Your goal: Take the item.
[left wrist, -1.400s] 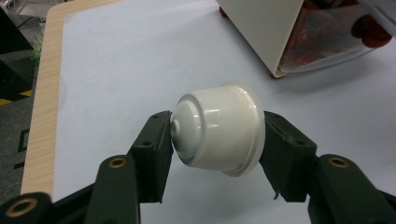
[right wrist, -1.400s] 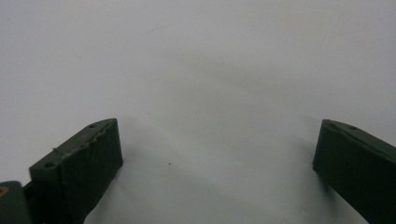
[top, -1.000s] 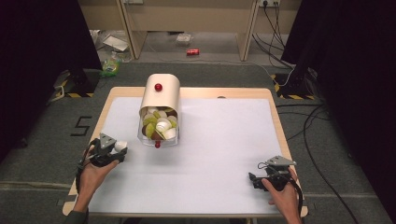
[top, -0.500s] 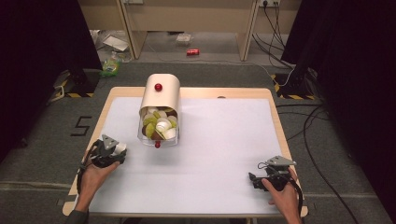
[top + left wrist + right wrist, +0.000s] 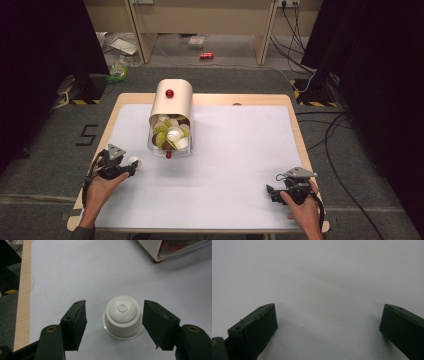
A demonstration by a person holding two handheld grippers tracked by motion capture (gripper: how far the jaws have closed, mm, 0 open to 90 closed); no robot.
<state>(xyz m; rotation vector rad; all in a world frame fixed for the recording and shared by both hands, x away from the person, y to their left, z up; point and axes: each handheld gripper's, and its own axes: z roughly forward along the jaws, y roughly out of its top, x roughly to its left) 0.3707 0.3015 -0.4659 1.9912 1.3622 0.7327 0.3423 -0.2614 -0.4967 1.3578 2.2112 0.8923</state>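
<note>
- Low on the left of the high view, the left gripper (image 5: 131, 169) sits on the white table sheet (image 5: 235, 150), held in the person's left hand (image 5: 100, 187).
- Its jaws are spread wide, and a small white cup (image 5: 123, 315) stands upside down on its rim between them. In the left gripper view there is a clear gap on the left side; the right jaw is very close, and I cannot tell whether it touches.
- That same cup (image 5: 134, 162) shows as a pale dot at the gripper's tip in the high view.
- The right gripper (image 5: 271, 192) is low on the right of the high view, in the right hand (image 5: 302, 210). Its jaws stand wide apart over bare white sheet in the right gripper view.
- Upper centre-left of the high view, a cream rounded box (image 5: 172, 117) with a red knob (image 5: 169, 93) lies with its open clear front toward the person, packed with green, white and brown cups.
- A small red thing (image 5: 168, 155) sits just below the box's front edge.
- On the floor beyond the table, near the top of the frame, lies a red can (image 5: 206, 55).
</note>
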